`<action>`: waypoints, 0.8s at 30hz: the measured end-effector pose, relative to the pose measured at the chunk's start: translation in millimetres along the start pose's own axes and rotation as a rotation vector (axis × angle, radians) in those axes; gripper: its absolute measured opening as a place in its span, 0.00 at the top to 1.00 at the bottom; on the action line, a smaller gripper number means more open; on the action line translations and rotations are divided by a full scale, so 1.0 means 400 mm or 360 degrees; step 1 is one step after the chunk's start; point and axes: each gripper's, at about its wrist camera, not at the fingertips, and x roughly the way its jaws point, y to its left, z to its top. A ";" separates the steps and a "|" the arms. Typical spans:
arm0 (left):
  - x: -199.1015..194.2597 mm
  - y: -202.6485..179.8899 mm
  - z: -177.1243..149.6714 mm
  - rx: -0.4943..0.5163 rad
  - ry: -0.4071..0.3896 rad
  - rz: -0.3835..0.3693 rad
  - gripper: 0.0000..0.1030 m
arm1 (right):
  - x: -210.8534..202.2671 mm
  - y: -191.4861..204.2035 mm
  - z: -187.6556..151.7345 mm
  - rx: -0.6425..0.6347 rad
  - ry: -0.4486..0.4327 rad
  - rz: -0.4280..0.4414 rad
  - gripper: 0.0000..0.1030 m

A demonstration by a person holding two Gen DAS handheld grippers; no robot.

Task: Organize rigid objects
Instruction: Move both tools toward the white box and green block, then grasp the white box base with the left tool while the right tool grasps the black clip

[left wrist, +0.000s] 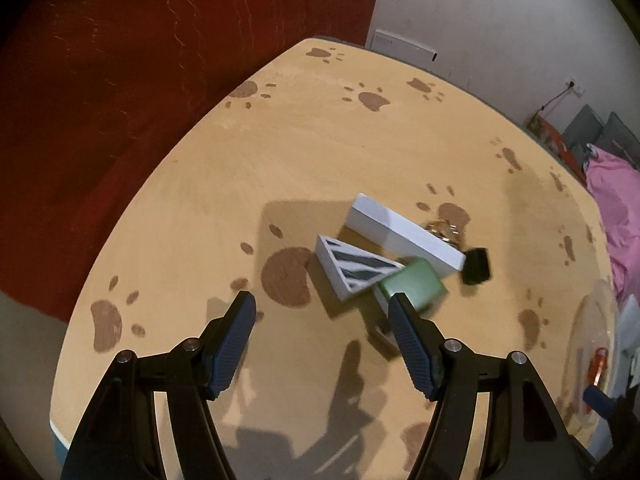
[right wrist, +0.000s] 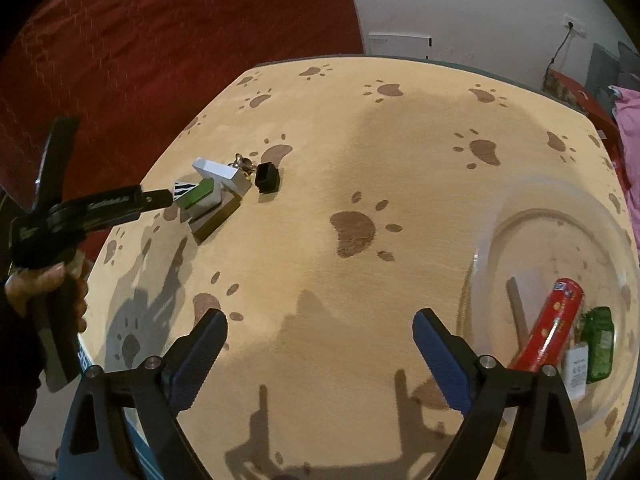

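A pile of small objects lies on the paw-print table (left wrist: 200,208): a white box (left wrist: 404,236), a zebra-striped white box (left wrist: 356,270), a green box (left wrist: 414,286), a small black box (left wrist: 476,266) and metal keys (left wrist: 442,228). My left gripper (left wrist: 320,308) is open and empty, just short of the striped and green boxes. The pile also shows in the right wrist view: green box (right wrist: 195,196), black box (right wrist: 267,177). My right gripper (right wrist: 320,324) is open and empty above bare table. A clear glass bowl (right wrist: 532,224) at the right holds a red tube (right wrist: 550,326) and a green packet (right wrist: 599,344).
A red curtain (left wrist: 160,60) hangs behind the table's left side. A white wall (left wrist: 500,12) with a socket lies beyond. Pink cloth (left wrist: 616,200) lies off the table's right edge. The person's hand (right wrist: 44,284) holds the left gripper at the table's left edge.
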 end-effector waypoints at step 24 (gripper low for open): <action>0.125 -0.039 0.094 0.0133 0.0069 -0.0069 0.30 | 0.088 0.053 0.056 -0.0026 0.0095 0.0026 0.06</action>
